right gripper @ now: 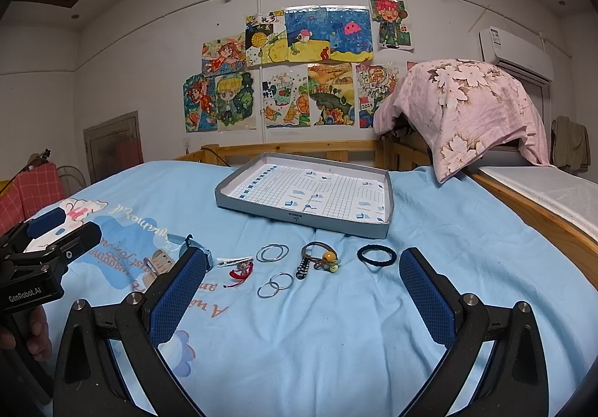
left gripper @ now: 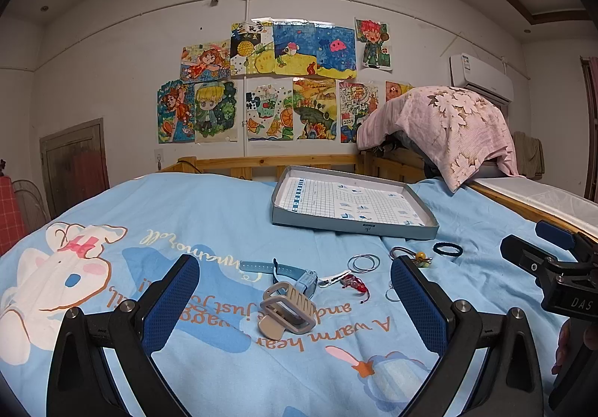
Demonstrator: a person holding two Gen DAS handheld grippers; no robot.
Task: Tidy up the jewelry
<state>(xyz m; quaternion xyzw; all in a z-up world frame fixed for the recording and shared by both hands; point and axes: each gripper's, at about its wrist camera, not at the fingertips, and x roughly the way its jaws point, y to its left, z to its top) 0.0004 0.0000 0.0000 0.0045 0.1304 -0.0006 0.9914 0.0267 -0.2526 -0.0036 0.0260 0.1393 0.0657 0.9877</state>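
While nothing is gripped, both grippers' fingers spread | left gripper [left gripper: 295,295] over clip [left gripper: 287,308] | tray [right gripper: 299,218] beyond, awaiting jewelry | right gripper [right gripper: 302,280] near rings [right gripper: 275,285]

Dim, even light; bowed fisheye edges

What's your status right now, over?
Both hand-held grippers open, empty. Jewelry, including the black hair tie, lies loose on the bedsheet; grey tray holds none. Nothing blocking.
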